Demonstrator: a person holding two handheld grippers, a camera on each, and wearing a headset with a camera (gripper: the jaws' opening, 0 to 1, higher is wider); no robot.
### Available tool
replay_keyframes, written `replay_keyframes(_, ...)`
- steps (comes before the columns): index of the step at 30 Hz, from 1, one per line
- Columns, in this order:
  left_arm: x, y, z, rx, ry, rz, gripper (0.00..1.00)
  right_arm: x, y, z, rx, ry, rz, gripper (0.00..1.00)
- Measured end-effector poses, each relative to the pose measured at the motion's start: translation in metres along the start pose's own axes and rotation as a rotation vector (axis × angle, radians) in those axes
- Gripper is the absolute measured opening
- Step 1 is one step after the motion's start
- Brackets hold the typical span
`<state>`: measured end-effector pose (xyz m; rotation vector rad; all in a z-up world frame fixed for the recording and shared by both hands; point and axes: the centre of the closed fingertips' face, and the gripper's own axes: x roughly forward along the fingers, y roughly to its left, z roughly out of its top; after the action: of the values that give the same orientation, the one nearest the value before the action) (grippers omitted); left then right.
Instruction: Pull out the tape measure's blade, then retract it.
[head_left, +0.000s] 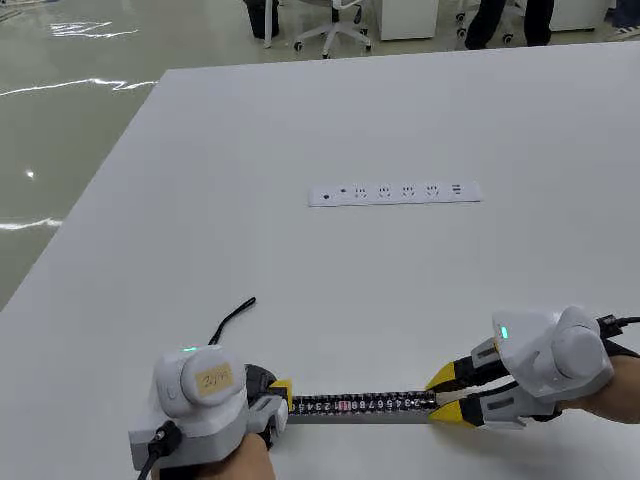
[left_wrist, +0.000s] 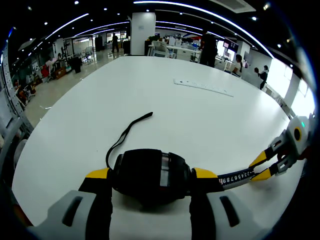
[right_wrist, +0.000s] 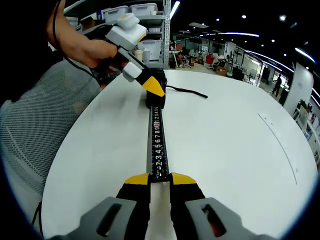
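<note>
The tape measure's black case (left_wrist: 150, 167) sits on the white desk (head_left: 300, 130) near its front edge. The left gripper (left_wrist: 151, 175) has its yellow-tipped fingers (left_wrist: 97, 174) clenched on the case's two sides. The blade (head_left: 365, 404) is drawn out of the case. In the head view its long axis runs left to right, roughly parallel to the desk's near edge, and its free end points at the right gripper (right_wrist: 160, 178). That gripper's fingers (right_wrist: 137, 179) are pinched shut on the blade's tip. The blade is straight and low over the desk. It seems to lie on the surface, though I cannot be sure it touches.

The right gripper view looks down the blade's length. White numerals on black climb away from the fingers toward the case, where the left gripper and the hand holding it come in from the upper left. The left gripper view looks across the case's top and shows the right gripper at the far right, gripping the blade's end. It also shows the case's black wrist strap (left_wrist: 125, 135) trailing across the desk away from the case.

In the head view, a white power strip (head_left: 395, 192) lies flat farther back, well apart from the tape, with its length parallel to the blade. An office chair (head_left: 335, 28) stands on the floor beyond the desk.
</note>
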<state>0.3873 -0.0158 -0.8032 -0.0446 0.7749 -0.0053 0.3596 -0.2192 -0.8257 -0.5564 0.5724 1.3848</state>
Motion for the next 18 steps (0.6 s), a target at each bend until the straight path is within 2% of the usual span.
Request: replay_keyframes(18, 0.0007, 0.0001, 0.0005, 0.003, -0.001, 0.0, 0.58, 0.0021, 0.0002, 0.0022, 0.0, -0.003, -0.001, 0.14)
